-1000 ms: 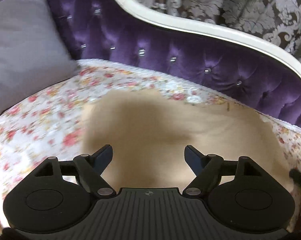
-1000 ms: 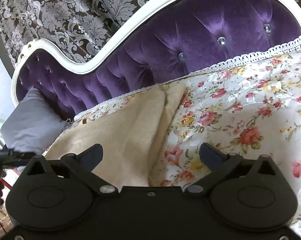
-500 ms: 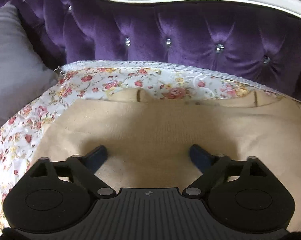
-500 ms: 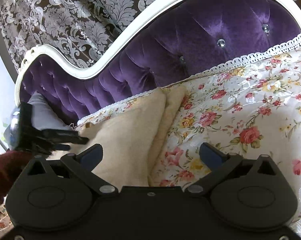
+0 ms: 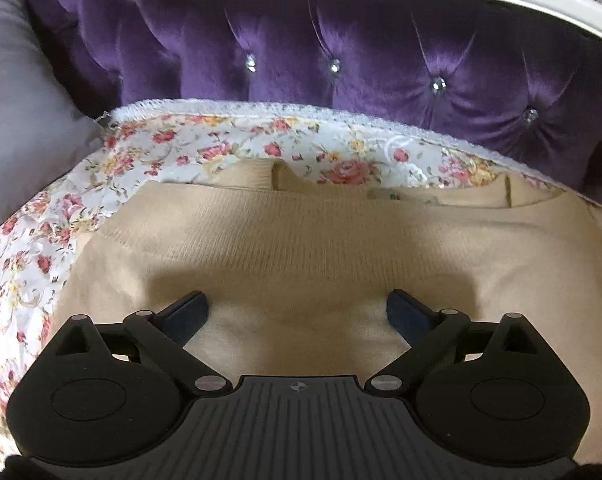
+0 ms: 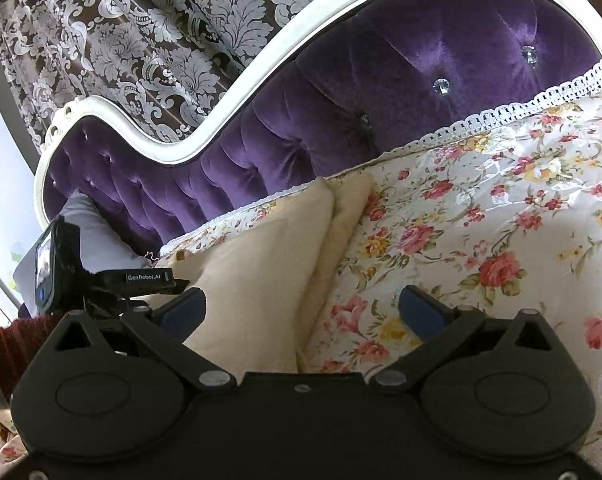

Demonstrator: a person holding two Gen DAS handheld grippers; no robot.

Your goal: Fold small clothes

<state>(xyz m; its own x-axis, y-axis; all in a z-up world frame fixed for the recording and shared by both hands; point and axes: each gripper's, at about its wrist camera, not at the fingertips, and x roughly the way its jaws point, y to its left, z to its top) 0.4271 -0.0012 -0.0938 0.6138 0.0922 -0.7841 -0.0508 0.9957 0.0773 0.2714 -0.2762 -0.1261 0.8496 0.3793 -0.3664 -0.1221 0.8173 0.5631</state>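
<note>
A beige knit garment [image 5: 301, 240] lies flat on the floral cover [image 5: 41, 240], its ribbed folded edge running across towards the backrest. My left gripper [image 5: 297, 300] hovers just over its middle, pointing steeply down. Its jaws are opening wide and nothing is between the pads. In the right wrist view the garment [image 6: 261, 264] shows a folded edge on its right side. My right gripper [image 6: 303, 295] stands open low over that edge, with nothing gripped. One of the left gripper's fingers [image 6: 149, 278] reaches in from the left over the cloth.
A purple tufted backrest [image 5: 381, 60] with a white frame [image 6: 221, 120] rises behind the seat. A grey cushion [image 5: 21, 100] leans at the left end. A patterned curtain [image 6: 141, 20] hangs behind. A dark red sleeve [image 6: 17, 340] shows at the lower left.
My left gripper has moved towards the backrest and lower over the garment, its jaws spreading wider. It came into the right wrist view. The right gripper stayed still.
</note>
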